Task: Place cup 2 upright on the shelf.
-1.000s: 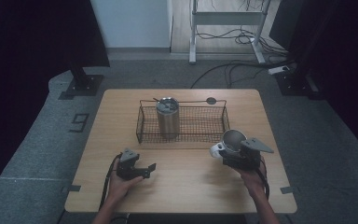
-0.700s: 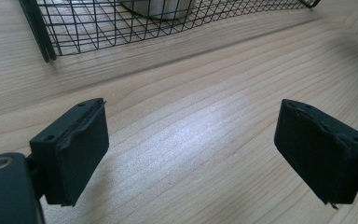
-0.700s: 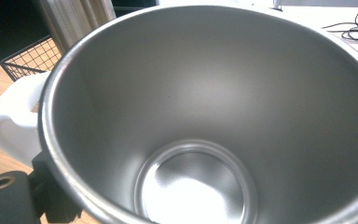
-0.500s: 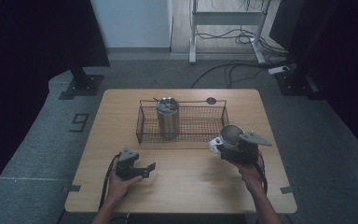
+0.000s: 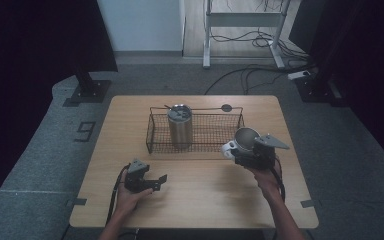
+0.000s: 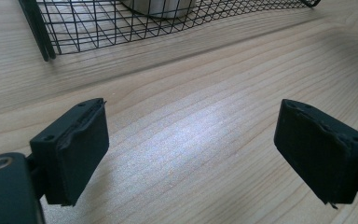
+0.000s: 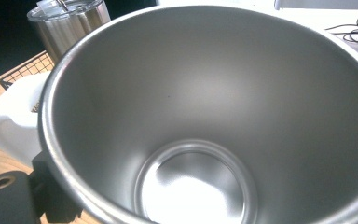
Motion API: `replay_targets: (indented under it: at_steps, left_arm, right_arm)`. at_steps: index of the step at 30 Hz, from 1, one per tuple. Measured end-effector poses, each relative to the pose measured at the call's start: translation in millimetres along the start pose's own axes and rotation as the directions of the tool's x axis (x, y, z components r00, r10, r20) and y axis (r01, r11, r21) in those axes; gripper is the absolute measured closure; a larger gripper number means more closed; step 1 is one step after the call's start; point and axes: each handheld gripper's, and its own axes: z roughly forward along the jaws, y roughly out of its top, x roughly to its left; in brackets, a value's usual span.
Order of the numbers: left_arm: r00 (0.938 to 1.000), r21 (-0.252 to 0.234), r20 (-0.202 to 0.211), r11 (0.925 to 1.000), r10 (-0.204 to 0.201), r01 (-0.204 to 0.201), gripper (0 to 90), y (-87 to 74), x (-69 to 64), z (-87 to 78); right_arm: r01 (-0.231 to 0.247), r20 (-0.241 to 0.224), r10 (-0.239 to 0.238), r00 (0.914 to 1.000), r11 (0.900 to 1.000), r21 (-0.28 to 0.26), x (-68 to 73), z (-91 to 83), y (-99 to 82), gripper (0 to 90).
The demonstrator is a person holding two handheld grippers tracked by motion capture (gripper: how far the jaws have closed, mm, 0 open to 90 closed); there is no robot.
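Wooden surface [image 5: 195,195] stands in a dark room on grey carpet, with a wire basket [image 5: 152,135] in the middle of the high view. A steel tumbler [image 5: 180,126] with a lid stands upright inside the basket, toward its left part.

I hold the right hand-held gripper [image 5: 240,152] closed on a steel mug [image 5: 245,138] with a white handle. In the right gripper view the mug [image 7: 214,116] is open toward the camera, empty inside, and the white handle [image 7: 11,121] is at the left edge. The jaws are mostly hidden behind it, but the mug is carried above the surface, so I judge the grip is firm.

Compared with one second ago, the mug has moved a little up and to the left in the high view. Now it is just beside the lower right corner of the basket, near its front rim. I judge this means the mug is on its way into the basket, to the free space right of the tumbler. It is not yet over the rim, so it must rise a bit more to pass the wire.

My left hand-held gripper [image 5: 152,184] rests at the lower left of the surface, same place as before. Its jaws stand wide apart with nothing between them; in the left gripper view I see bare wood [image 6: 191,140] and the basket [image 6: 121,28] ahead.
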Motion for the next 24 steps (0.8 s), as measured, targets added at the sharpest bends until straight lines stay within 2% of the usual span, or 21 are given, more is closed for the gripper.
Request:
replay_targets:
  at_steps: [13, 24]
  left_arm:
    - [1.0, 0.002, 0.003, 1.0, 0.001, -0.001, 10.4, -0.1, -0.2, 0.2]
    - [1.0, 0.002, 0.002, 1.0, 0.002, -0.002, 10.4, -0.2, 0.7, -0.5]
  right_arm:
    - [-0.02, -0.009, 0.02, 0.9998, 0.9998, -0.001, -1.9, 5.2, 9.2, 7.7]
    - [-0.018, -0.005, 0.018, 0.9998, 0.9998, 0.01, -1.0, 16.8, 15.8, 7.7]
